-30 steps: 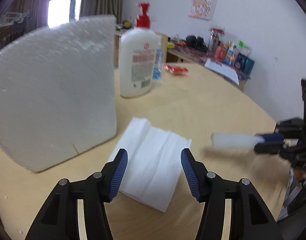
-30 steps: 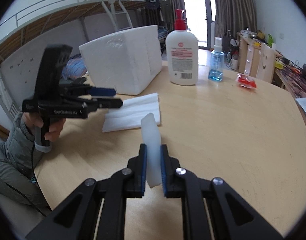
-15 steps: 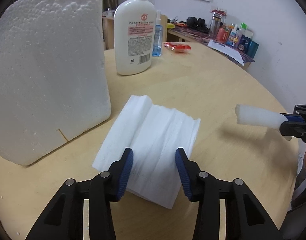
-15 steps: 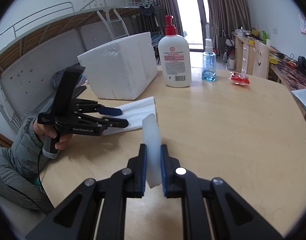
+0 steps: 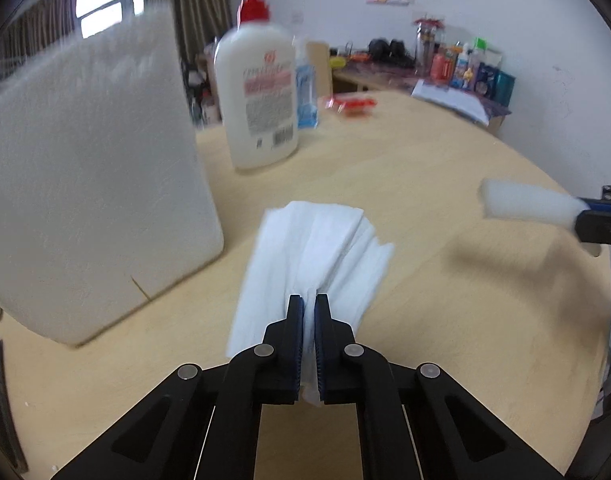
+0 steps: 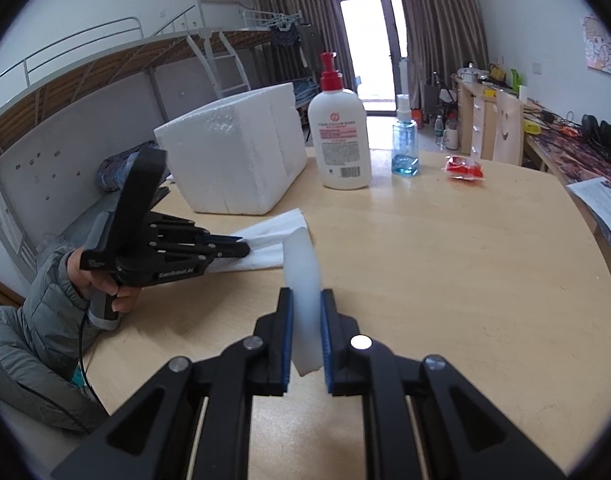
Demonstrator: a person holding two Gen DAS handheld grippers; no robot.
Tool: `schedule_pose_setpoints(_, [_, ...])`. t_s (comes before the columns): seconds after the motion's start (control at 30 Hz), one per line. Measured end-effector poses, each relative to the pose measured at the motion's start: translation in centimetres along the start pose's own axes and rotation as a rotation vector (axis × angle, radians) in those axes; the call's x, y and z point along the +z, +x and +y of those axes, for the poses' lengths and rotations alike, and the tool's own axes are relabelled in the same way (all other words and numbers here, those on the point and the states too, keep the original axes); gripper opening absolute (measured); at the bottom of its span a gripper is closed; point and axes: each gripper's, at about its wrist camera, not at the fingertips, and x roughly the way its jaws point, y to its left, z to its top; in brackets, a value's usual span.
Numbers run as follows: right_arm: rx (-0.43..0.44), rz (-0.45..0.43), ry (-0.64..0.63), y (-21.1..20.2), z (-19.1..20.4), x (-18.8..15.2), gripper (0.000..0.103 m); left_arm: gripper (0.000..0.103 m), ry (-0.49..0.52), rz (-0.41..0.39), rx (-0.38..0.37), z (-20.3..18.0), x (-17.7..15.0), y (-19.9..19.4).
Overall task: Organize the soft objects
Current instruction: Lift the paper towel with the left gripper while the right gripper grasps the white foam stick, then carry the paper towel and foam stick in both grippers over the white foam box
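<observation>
Nearest of all, the left gripper (image 5: pixel 309 312) has its fingers pressed together on the near edge of the white tissue (image 5: pixel 313 248), pinching the soft paper so it bunches up in the middle. The rest of the tissue lies on the wooden tabletop (image 5: pixel 445 312), and the pinch is low at the edge, likely so the whole sheet can be lifted at once. The right gripper (image 6: pixel 306 320) holds a white foam strip (image 6: pixel 303 276) between its fingers, squeezing it near one end so the other end sticks out in front, up off the tabletop. It looks like each hand has one soft thing ready to carry. Just left of the tissue stands a big white foam box (image 6: pixel 235 156), close enough that it may be where the soft things go. Farther back stand a white pump bottle (image 6: pixel 341 140) with a red top, a small blue spray bottle (image 6: pixel 405 144), and a little red packet (image 6: pixel 464 168).
</observation>
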Motion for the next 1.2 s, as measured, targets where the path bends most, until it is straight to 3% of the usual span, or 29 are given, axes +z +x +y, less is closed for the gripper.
schedule_pose_setpoints(0.47, [-0.030, -0.149, 0.023, -4.0, 1.7, -0.2, 0.015, 0.005, -0.053, -0.249, 0.019, -1.9, 0.7, -9.9])
schedule_pose_setpoints(0.93, [-0.034, -0.274, -0.040, -7.1, 5.6, 1.4, 0.015, 0.005, -0.046, -0.448, 0.146, -2.6, -1.5, -18.8])
schedule_pose_setpoints(1.2, [-0.008, -0.309, -0.104, -7.9, 8.3, 2.2, 0.015, 0.005, -0.065, -0.506, 0.247, -1.9, -3.5, -22.0])
